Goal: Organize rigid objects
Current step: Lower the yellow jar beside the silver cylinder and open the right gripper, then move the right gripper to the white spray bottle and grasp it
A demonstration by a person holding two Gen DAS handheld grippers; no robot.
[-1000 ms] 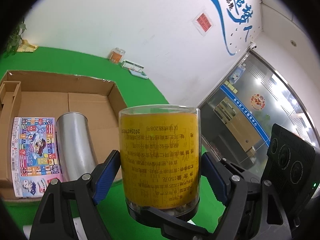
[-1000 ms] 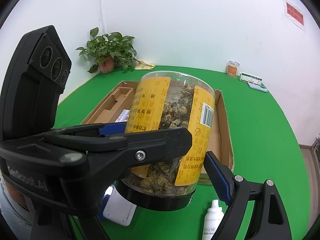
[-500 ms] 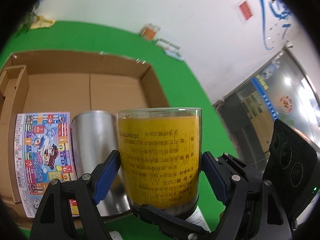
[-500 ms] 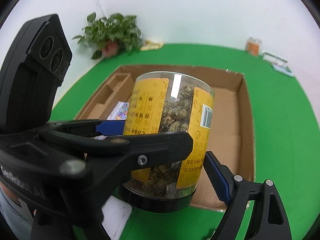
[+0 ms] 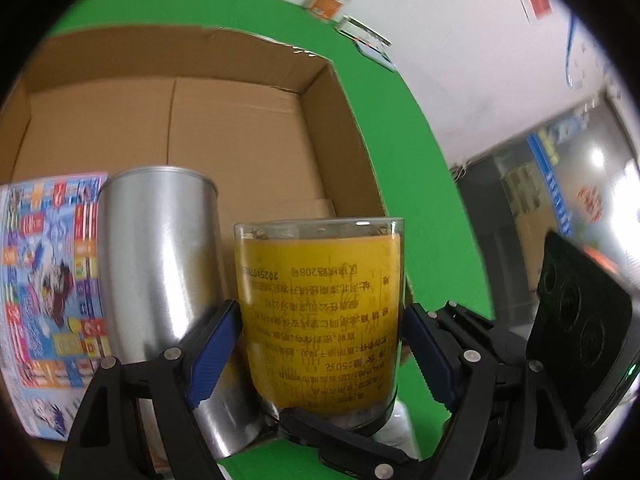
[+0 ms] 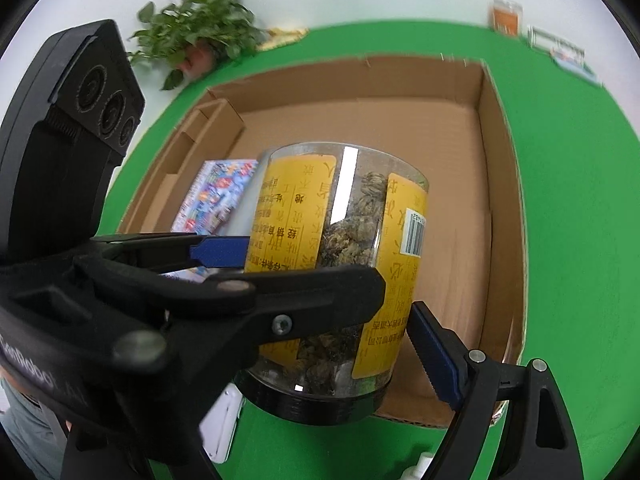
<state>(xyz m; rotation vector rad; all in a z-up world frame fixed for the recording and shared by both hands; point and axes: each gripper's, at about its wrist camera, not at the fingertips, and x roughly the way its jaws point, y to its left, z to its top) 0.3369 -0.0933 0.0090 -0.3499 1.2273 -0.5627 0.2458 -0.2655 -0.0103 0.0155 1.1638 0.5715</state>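
Two fisheye views from hand-held grippers, both aimed down at a green desk (image 6: 560,208) carrying an open, shallow cardboard box (image 6: 502,184).

Left wrist view: the left hand-held gripper (image 5: 320,348) grips a clear plastic jar (image 5: 320,312) with a yellow printed label; its blue pads (image 5: 214,346) press on the jar's two sides. The jar is held upside down — the print reads inverted and the black lid sits nearest the camera. The jar hangs at the box's near right corner, partly over the cardboard floor and partly over the green surface. Just to its left inside the box lies a plain silver metal can (image 5: 160,264), and left of that a flat, colourful printed packet (image 5: 48,280) with cartoon artwork; can and packet lie side by side. Far back on the desk stand an orange-labelled jar (image 5: 328,2) and a small clear case (image 5: 366,34).

Right wrist view: the right hand-held gripper (image 6: 328,304) grips the same jar (image 6: 348,248) across its lower body; dried flower buds show through the clear strip between label panels, and a barcode sits on the right panel. The jar leans slightly, its black lid (image 6: 316,406) down over the box's near edge. Behind it the packet (image 6: 218,196) lies on the box floor, and a cardboard insert (image 6: 200,132) runs along the box's left wall. A potted plant (image 6: 200,40) stands at the desk's far left corner; a white object (image 6: 220,428) lies on the green surface below the jar.
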